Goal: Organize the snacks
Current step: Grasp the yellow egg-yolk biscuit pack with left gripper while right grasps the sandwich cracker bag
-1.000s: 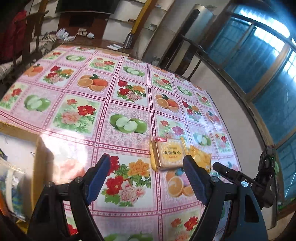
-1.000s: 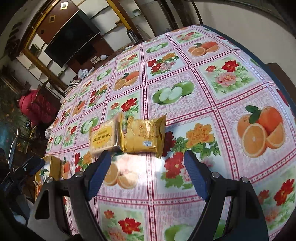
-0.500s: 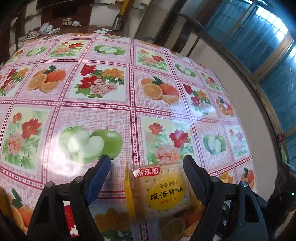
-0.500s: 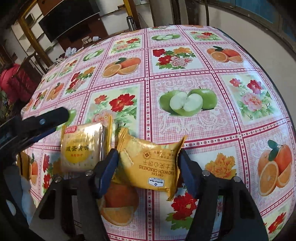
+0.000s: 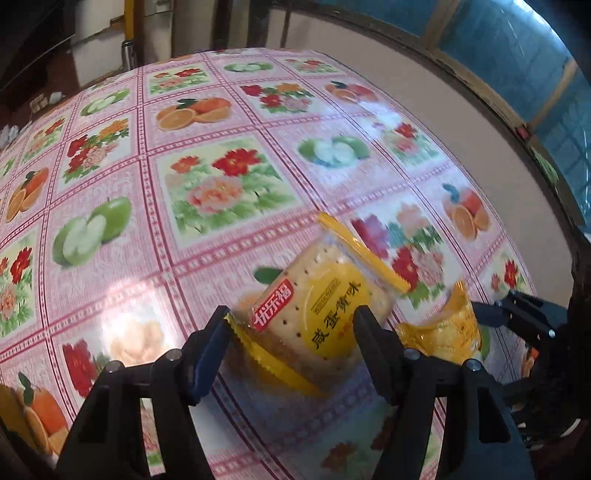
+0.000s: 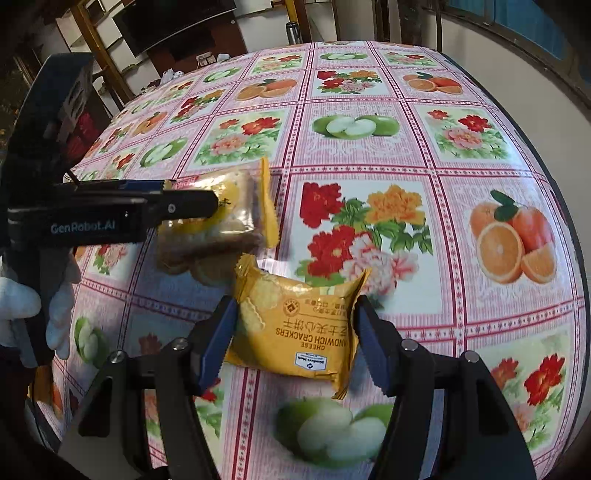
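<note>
My left gripper [image 5: 291, 325] is shut on a clear-and-yellow salted egg yolk cracker pack [image 5: 317, 302] and holds it tilted just above the table. That pack also shows in the right wrist view [image 6: 221, 221], with the left gripper's fingers [image 6: 177, 201] across it. My right gripper [image 6: 291, 321] is shut on an orange cheese sandwich cracker pack [image 6: 295, 325], lifted a little off the table. The same orange pack shows at the right of the left wrist view [image 5: 443, 328].
The round table [image 6: 369, 155] wears a pink tablecloth printed with fruit and flowers. Its edge [image 6: 569, 221] curves close on the right. Chairs and a dark TV cabinet [image 6: 177, 26] stand beyond the far side.
Both grippers have closed on their packs and raised them off the table. The egg yolk pack has tilted in the left gripper.
</note>
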`<action>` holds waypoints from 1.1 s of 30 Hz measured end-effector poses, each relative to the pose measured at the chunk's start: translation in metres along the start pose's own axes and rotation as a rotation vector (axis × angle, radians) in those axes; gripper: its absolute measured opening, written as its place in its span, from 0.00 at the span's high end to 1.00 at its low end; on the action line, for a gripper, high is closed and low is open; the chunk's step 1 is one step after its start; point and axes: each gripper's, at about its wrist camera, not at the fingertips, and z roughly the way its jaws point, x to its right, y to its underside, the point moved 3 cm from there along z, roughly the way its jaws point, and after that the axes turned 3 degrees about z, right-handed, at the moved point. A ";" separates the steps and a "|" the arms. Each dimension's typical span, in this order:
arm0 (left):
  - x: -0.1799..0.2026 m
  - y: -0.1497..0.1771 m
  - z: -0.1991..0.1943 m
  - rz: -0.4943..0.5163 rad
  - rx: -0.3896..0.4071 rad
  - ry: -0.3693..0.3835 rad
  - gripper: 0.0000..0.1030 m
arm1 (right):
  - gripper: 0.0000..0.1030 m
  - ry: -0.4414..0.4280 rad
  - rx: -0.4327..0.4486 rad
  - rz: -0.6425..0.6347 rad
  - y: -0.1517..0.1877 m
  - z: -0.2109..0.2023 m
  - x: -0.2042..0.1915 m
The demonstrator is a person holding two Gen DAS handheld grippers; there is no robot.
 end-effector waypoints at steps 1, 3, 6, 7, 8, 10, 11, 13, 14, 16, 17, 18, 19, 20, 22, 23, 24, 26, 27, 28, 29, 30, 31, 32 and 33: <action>0.007 0.007 -0.006 0.020 0.005 -0.015 0.35 | 0.37 -0.005 0.002 -0.004 0.007 -0.004 0.002; 0.020 0.014 -0.023 0.077 0.070 -0.074 0.33 | 0.37 -0.009 0.005 -0.008 0.021 -0.012 0.007; 0.038 0.010 -0.036 0.202 0.153 -0.175 0.20 | 0.37 0.002 0.013 0.011 0.038 -0.025 0.022; 0.042 0.008 -0.034 0.227 0.154 -0.193 0.20 | 0.37 0.007 0.016 0.016 0.041 -0.028 0.026; 0.046 0.005 -0.028 0.247 0.142 -0.199 0.20 | 0.37 0.009 0.022 0.023 0.044 -0.031 0.031; 0.053 0.000 -0.011 0.274 0.110 -0.214 0.20 | 0.37 -0.003 0.027 0.041 0.046 -0.034 0.038; 0.055 -0.002 -0.003 0.289 0.095 -0.239 0.20 | 0.37 -0.007 0.030 0.049 0.048 -0.035 0.041; 0.059 -0.005 0.005 0.303 0.102 -0.249 0.19 | 0.37 -0.014 0.033 0.057 0.049 -0.037 0.043; 0.060 -0.007 0.008 0.304 0.095 -0.248 0.19 | 0.37 -0.015 0.034 0.057 0.050 -0.037 0.043; 0.065 -0.005 0.017 0.324 0.058 -0.238 0.19 | 0.37 -0.017 0.038 0.055 0.051 -0.038 0.042; 0.068 -0.001 0.023 0.345 0.027 -0.249 0.19 | 0.37 -0.018 0.041 0.054 0.051 -0.038 0.042; 0.071 0.002 0.021 0.363 0.048 -0.263 0.19 | 0.36 -0.020 0.043 0.054 0.051 -0.038 0.042; 0.073 0.003 0.021 0.377 0.048 -0.260 0.19 | 0.36 -0.020 0.045 0.054 0.052 -0.038 0.041; 0.073 0.004 0.020 0.363 0.045 -0.252 0.21 | 0.36 -0.018 0.048 0.052 0.052 -0.037 0.041; 0.066 0.003 0.018 0.293 0.031 -0.223 0.33 | 0.36 -0.008 0.057 0.041 0.053 -0.037 0.039; 0.062 0.002 0.016 0.268 0.030 -0.203 0.33 | 0.36 -0.012 0.055 0.033 0.053 -0.037 0.037; 0.060 0.003 0.015 0.247 0.032 -0.194 0.33 | 0.38 -0.008 0.060 0.028 0.053 -0.037 0.035; 0.058 0.009 0.009 0.220 0.043 -0.196 0.34 | 0.40 -0.031 0.068 0.029 0.054 -0.037 0.033; 0.058 0.013 0.006 0.208 0.051 -0.195 0.34 | 0.41 -0.038 0.073 0.029 0.055 -0.037 0.032; 0.057 0.017 0.002 0.189 0.059 -0.194 0.34 | 0.42 -0.049 0.076 0.032 0.056 -0.038 0.030; 0.056 0.021 -0.003 0.168 0.066 -0.192 0.34 | 0.43 -0.071 0.076 0.038 0.057 -0.038 0.028; 0.055 0.026 -0.009 0.152 0.076 -0.192 0.34 | 0.44 -0.088 0.076 0.045 0.058 -0.039 0.027; 0.054 0.031 -0.017 0.137 0.088 -0.193 0.34 | 0.44 -0.100 0.075 0.051 0.060 -0.039 0.024; 0.053 0.037 -0.027 0.116 0.103 -0.193 0.34 | 0.45 -0.108 0.073 0.060 0.061 -0.039 0.022; 0.051 0.043 -0.037 0.095 0.117 -0.186 0.34 | 0.47 -0.122 0.071 0.061 0.063 -0.040 0.019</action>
